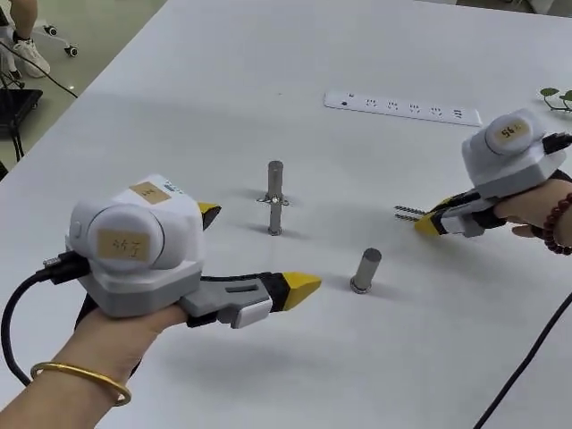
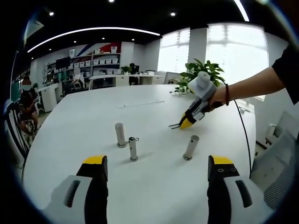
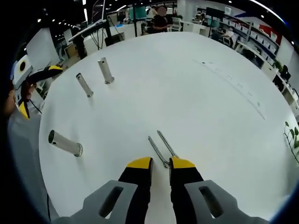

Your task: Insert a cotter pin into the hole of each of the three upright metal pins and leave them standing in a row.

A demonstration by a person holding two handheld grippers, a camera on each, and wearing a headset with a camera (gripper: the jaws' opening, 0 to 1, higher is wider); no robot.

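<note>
Right gripper: fingers closed on a cotter pin, pinched at its head end. The two straight legs stick out past the yellow tips and point in toward the middle of the table. The hand holding it wears a bead bracelet and is out at the right side of the table.

Left gripper: fingers spread wide, with nothing between them. It is held over the near-left part of the table, tips aimed toward the pins. There is a gold bangle on that wrist.

Three metal pins stand on the table between the two grippers.
- Near metal pin: a second cotter pin sits crosswise through its upper end.
- Far metal pin: just beside the near one, with nothing through it. In the head view these two line up, one behind the other.
- Third metal pin: well apart from that pair and closer to the right gripper. It stands on its flanged base with nothing through it. Its hole is too small to make out.

The held cotter pin's legs are near the third metal pin but not touching any pin.

Further out, a white power strip lies flat along the far side of the table. A few plant leaves show at the right edge.
</note>
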